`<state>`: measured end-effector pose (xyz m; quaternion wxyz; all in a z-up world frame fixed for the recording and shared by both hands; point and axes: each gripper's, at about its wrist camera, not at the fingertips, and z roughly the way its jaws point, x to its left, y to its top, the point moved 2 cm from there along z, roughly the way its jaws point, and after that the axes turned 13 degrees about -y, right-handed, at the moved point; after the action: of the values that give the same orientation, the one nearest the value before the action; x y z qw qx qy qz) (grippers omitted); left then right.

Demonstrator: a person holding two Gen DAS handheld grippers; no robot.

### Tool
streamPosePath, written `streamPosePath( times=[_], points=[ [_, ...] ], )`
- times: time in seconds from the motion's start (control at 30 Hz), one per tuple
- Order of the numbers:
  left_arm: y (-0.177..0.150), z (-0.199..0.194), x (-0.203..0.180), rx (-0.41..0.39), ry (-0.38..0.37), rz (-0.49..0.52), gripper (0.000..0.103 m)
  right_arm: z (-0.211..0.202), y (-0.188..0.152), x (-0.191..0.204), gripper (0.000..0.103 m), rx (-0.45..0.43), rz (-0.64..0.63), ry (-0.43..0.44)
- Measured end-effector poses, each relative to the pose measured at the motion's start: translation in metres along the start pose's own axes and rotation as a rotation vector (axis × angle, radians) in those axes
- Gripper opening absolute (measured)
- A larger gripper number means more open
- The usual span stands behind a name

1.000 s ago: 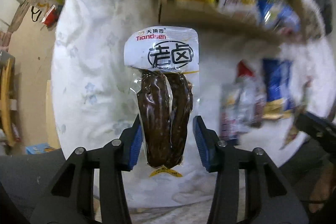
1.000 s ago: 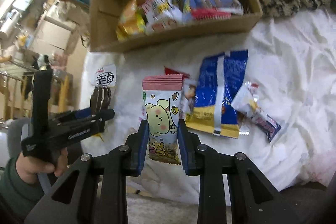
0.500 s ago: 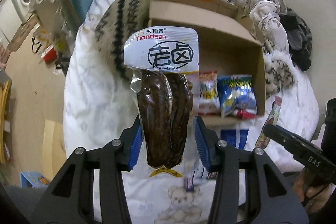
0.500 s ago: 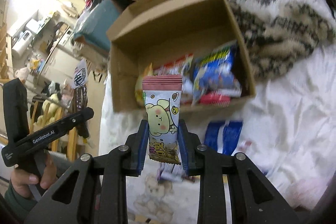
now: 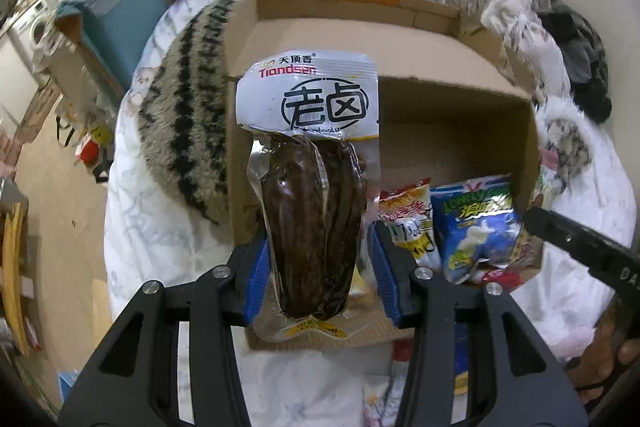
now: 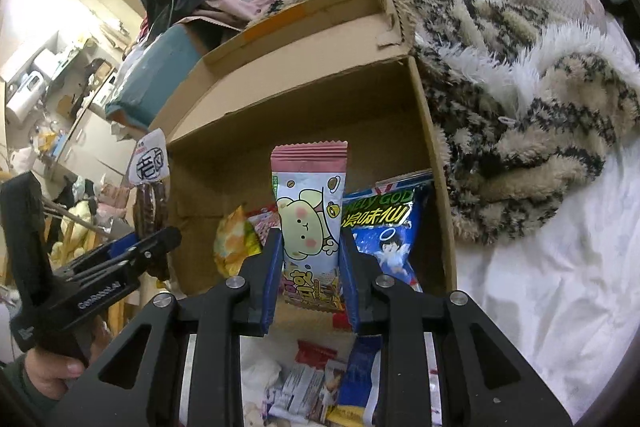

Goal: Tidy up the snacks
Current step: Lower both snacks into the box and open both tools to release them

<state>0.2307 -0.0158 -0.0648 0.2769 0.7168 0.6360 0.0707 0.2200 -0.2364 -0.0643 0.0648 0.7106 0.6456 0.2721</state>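
Observation:
My left gripper (image 5: 318,275) is shut on a clear vacuum pack of dark braised meat (image 5: 316,211) with a white label, held upright before the open cardboard box (image 5: 452,131). My right gripper (image 6: 308,283) is shut on a pink bear-print snack packet (image 6: 309,211), upright over the same cardboard box (image 6: 304,115). Inside that box lie a blue snack bag (image 6: 384,231), a yellow bag (image 6: 232,243) and a red-and-white bag (image 5: 408,215). The left gripper with its meat pack (image 6: 150,203) shows at the left of the right wrist view.
The box sits on a bed with a white sheet (image 6: 560,267) and a furry patterned blanket (image 6: 520,99). Several loose snack packets (image 6: 320,387) lie on the sheet in front of the box. A teal box (image 5: 120,11) and a cluttered floor lie to the left.
Both grippers have risen and come closer to the cardboard box with their packs, so the box now fills both views. The loose snacks on the sheet have dropped to the bottom edge.

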Motion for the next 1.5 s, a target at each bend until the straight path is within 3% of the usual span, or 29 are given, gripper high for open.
streamPosePath(
  times=[0.43,0.97,1.2,1.27,1.3,1.37,1.5],
  points=[
    [-0.005,0.023,0.015,0.015,-0.013,-0.071,0.046,0.030,-0.005,0.010,0.029,0.046,-0.032,-0.018],
    [-0.011,0.031,0.004,0.033,0.012,-0.010,0.056,0.046,-0.007,0.011,0.032,0.124,-0.015,0.003],
    [-0.016,0.029,-0.002,0.045,0.023,0.039,0.067,0.047,-0.007,0.011,0.032,0.138,-0.009,0.026],
    [-0.016,0.024,-0.005,0.030,0.047,0.058,0.083,0.046,-0.006,0.013,0.038,0.140,-0.011,0.031],
    [-0.015,0.021,-0.005,0.017,0.046,0.057,0.085,0.045,-0.006,0.013,0.042,0.138,-0.010,0.034],
    [-0.015,0.014,-0.006,0.001,0.039,0.053,0.086,0.041,-0.005,0.012,0.061,0.121,-0.001,0.032],
    [-0.015,0.006,-0.004,-0.016,0.037,0.047,0.087,0.032,-0.003,0.008,0.066,0.089,0.011,0.024]
  ],
)
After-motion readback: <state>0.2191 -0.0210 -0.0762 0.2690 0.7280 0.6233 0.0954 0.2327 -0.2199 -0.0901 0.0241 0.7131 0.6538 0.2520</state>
